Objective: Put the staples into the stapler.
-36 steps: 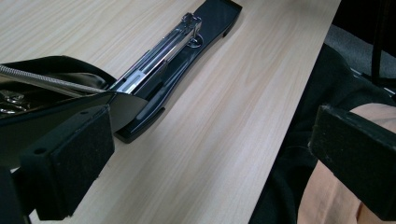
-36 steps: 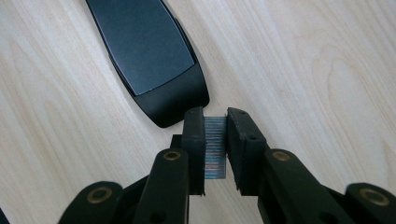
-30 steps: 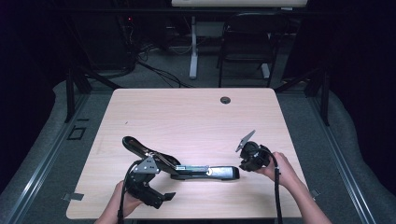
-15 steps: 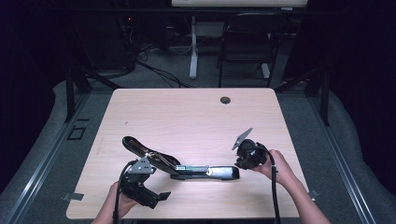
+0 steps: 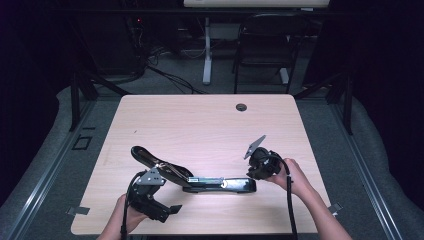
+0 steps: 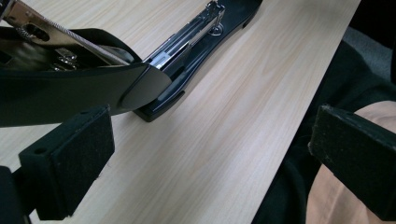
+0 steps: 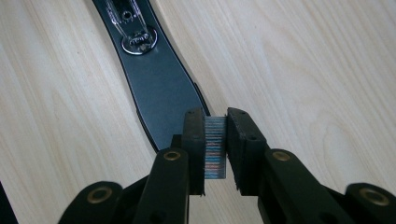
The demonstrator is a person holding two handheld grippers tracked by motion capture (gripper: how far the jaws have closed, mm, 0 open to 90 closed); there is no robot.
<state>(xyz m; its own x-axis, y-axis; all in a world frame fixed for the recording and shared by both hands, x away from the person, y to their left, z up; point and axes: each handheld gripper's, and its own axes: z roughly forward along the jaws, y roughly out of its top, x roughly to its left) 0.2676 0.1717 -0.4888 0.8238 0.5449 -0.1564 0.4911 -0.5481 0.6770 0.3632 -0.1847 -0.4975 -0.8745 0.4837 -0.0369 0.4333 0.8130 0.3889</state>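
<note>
Two grippers work at the near edge of a wooden table, either side of a long black stapler that lies open on the wood. From the table's middle, the stapler sits toward 6 o'clock: its flat base runs toward 3 o'clock, and its raised arm lifts toward 9 o'clock.

In the right gripper view, the right gripper has its jaws drawn close and pinching a strip of staples, held upright between the pads just over the rounded end of the base. In the high view this gripper stands at the base's 3 o'clock end.

In its own view, the left gripper has its jaws spread wide with nothing between them; the raised arm's tip lies just above its left pad. In the high view it sits at 7 o'clock, just below the stapler's hinge.
</note>
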